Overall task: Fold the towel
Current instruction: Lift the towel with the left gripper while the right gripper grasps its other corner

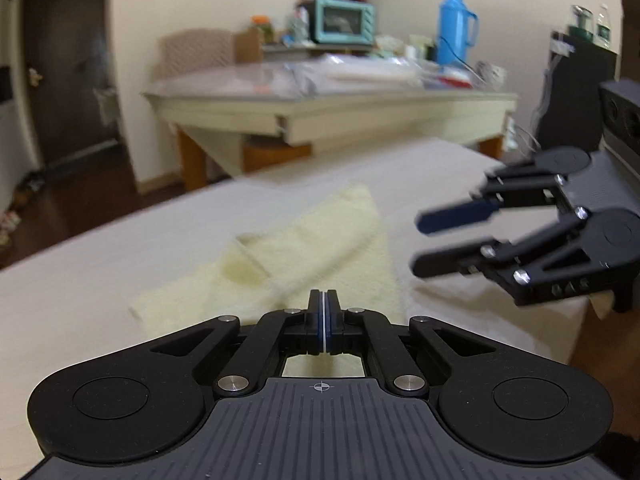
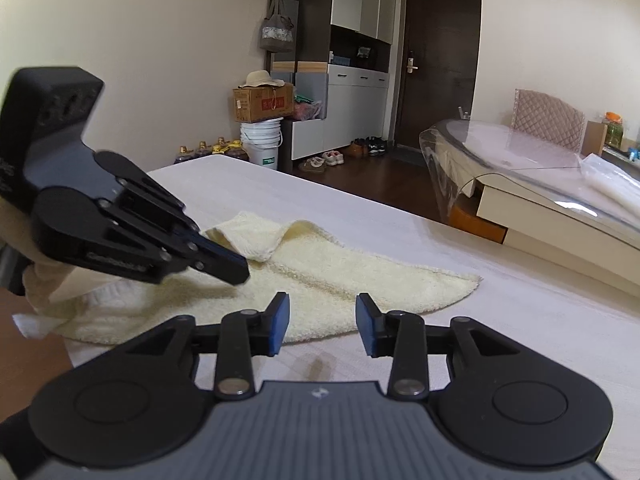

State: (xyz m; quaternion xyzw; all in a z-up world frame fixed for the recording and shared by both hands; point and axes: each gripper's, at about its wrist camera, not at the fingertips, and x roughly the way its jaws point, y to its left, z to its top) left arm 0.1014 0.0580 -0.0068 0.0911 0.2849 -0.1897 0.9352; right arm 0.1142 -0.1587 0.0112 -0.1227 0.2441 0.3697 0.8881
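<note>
On the white table (image 2: 400, 216), toward 12 o'clock of both cameras:
Towel: the pale yellow towel (image 2: 320, 280) lies rumpled on the white surface, its near-left end reaching the edge at about 8 o'clock in the right wrist view; one corner flap (image 2: 256, 236) is turned back onto the body of the cloth, and the far corner points off toward 3 o'clock.
Left gripper: the left gripper (image 1: 323, 300) has its jaws pressed together. Its own camera shows only a thin pale line between the pads, so I cannot tell whether a sliver of towel is pinched there or nothing at all; from the other camera the tips rest on or just above the cloth.
Right gripper: the right gripper (image 2: 322, 322) has its jaws partly apart and empty, hovering just beside the towel's near edge at 6 o'clock.
Risk, drag: if the left jaws hold only a few loops of terry, a pull could slip free or skid the whole towel (the surface looks smooth).
Risk, edge: the near-left end could slide off the edge.
Risk, fold: the flipped corner may get trapped inside a fold, leaving a lump.
Risk, crossing: the two grippers stand near each other and could knock together.
</note>
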